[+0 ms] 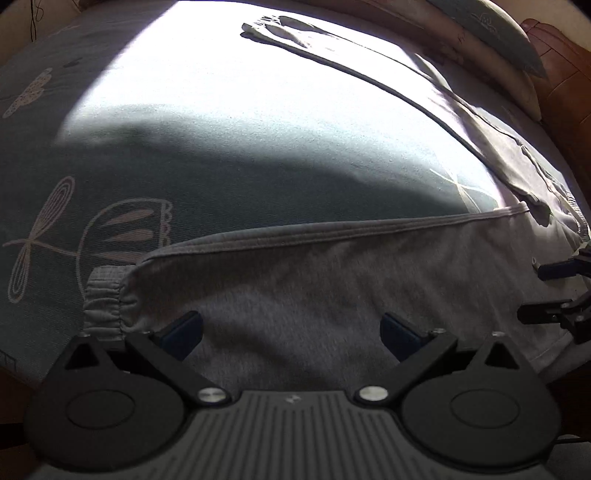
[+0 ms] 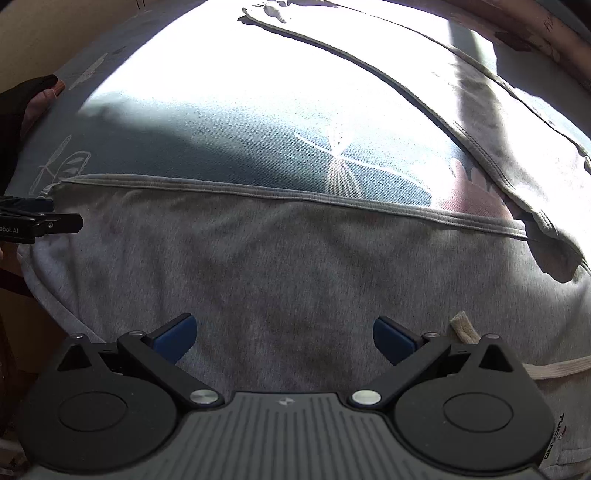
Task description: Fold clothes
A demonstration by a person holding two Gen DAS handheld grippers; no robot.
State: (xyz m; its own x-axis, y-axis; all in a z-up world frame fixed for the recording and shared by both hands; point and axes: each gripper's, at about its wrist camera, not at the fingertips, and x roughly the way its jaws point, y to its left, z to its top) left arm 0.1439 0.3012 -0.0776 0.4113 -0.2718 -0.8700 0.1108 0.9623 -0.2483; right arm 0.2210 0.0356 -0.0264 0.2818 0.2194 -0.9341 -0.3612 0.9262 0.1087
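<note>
Both grippers hover low over a pair of grey sweatpants [image 1: 314, 288] spread on a bed with a teal, dragonfly-printed sheet [image 1: 110, 166]. The left gripper [image 1: 291, 332] has its jaws wide apart and holds nothing; it sits over the near leg close to the elastic cuff [image 1: 103, 299]. The right gripper [image 2: 284, 334] is likewise wide open and empty, positioned over the same leg nearer the waist, with the cream drawstring [image 2: 554, 369] lying just beside its right finger. Principal risk, in my judgement: if the right jaws close here they may catch the drawstring instead of, or along with, the fabric, dragging the waistband askew as the fold begins. A second risk is a shallow pinch; the fabric is a soft jersey lying flat, so either gripper may take only the top layer and leave the lower one behind, producing a fold that slides apart. A third is uneven lift between the two grippers, which would skew the leg across the far leg [image 2: 480, 122] rather than laying it square. Strong sunlight washes out the middle of the bed, so the far edges are hard to judge. Condition of the garment: heathered light grey, with a stitched seam [image 2: 295, 197] running along the near leg's upper edge; the far leg stretches diagonally away to its cuff [image 1: 273, 29] near the head of the bed, mostly flat with minor rumpling at the crotch. A pillow [image 1: 495, 40] lies beyond it.
</note>
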